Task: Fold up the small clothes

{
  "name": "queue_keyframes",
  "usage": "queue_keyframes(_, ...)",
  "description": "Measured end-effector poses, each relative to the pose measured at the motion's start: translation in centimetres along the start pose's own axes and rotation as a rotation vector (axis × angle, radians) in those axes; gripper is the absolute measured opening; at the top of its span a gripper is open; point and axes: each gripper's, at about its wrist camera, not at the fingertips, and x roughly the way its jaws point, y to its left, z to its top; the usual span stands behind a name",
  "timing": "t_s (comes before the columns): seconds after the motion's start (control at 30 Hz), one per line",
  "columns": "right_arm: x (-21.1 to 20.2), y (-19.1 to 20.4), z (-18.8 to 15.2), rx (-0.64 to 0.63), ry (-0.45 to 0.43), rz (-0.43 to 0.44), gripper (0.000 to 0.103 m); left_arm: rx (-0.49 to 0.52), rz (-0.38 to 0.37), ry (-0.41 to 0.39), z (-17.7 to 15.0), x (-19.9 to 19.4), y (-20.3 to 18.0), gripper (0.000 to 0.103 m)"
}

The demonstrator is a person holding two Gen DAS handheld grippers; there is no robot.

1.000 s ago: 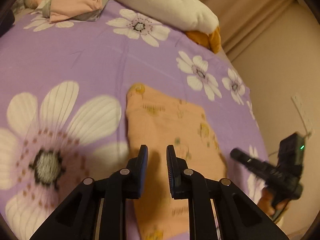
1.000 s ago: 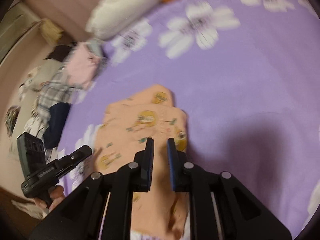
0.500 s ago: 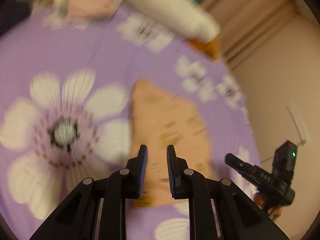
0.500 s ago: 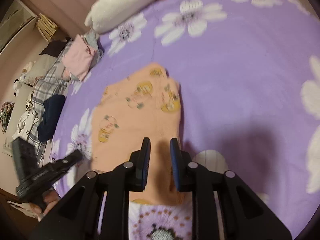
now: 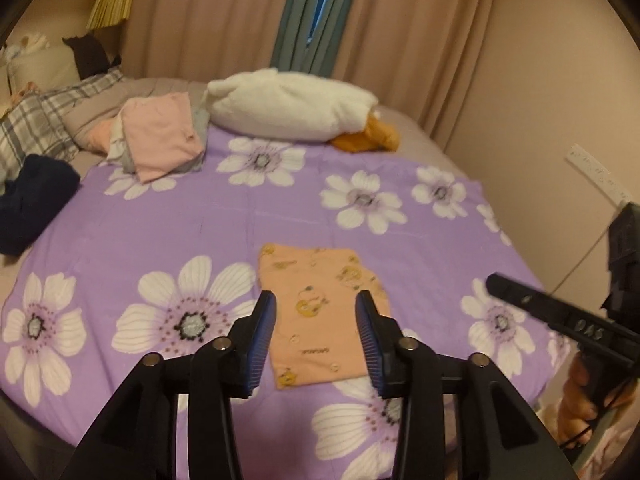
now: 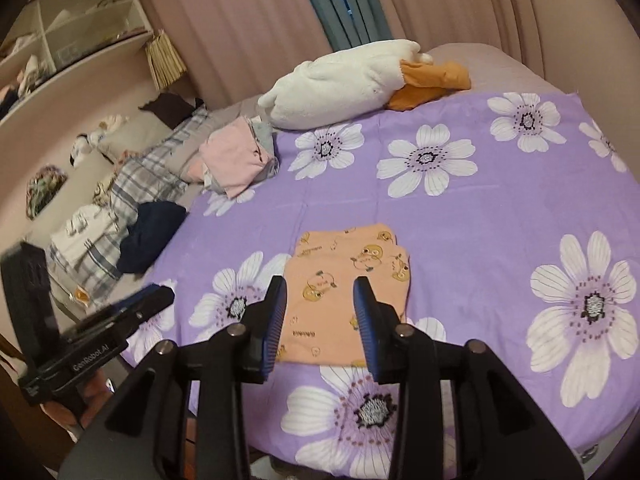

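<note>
Left fingers: the left gripper (image 5: 315, 336) has its jaws partway apart and opening, with nothing between the pads; the cloth seen through the gap lies well below on the bed.
Right fingers: the right gripper (image 6: 320, 322) is likewise partway spread and opening, and holds nothing.
Just changed: a second ago both grippers were nearly closed and low over the orange garment (image 5: 320, 312), which filled the lower half of each view; now both views take in the whole bed, so the hands have lifted off and let go.
What it means: this reads as the end of a fold; the garment lies flat and compact, and this piece looks finished or one fold short of it.
Garment place: near the front edge of the purple floral sheet (image 5: 168, 220), just right of a big white flower, lying between the two grippers and apart from both.
Long axis: in the left view it runs roughly from 6 to 12 o'clock, tipped a little toward 11; in the right view it tips slightly toward 1.
Which way it points: the far end shows two offset layers at the 1 o'clock corner; the near end is one straight edge.
Folded pile: pink clothes (image 5: 160, 144) sit at 10 o'clock, well apart, beside the white pillow (image 5: 292, 104).
</note>
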Motion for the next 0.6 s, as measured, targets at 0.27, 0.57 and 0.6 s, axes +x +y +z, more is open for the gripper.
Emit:
queue_keyframes(0.27, -0.7, -0.6, 0.1, 0.024, -0.019, -0.024, 0.07, 0.023, -0.106, -0.086, -0.1, -1.9, -0.5, 0.086)
queue_keyframes(0.57, -3.5, -0.3, -0.2, 0.025, -0.126, -0.086, 0.103, 0.026, -0.072, -0.099, 0.0, -2.7, -0.7, 0.102)
queue_keyframes(0.6, -3.5, 0.0, -0.3, 0.007, -0.123, -0.091, 0.103, 0.043, -0.058, -0.099, -0.1, -2.7, -0.9, 0.102)
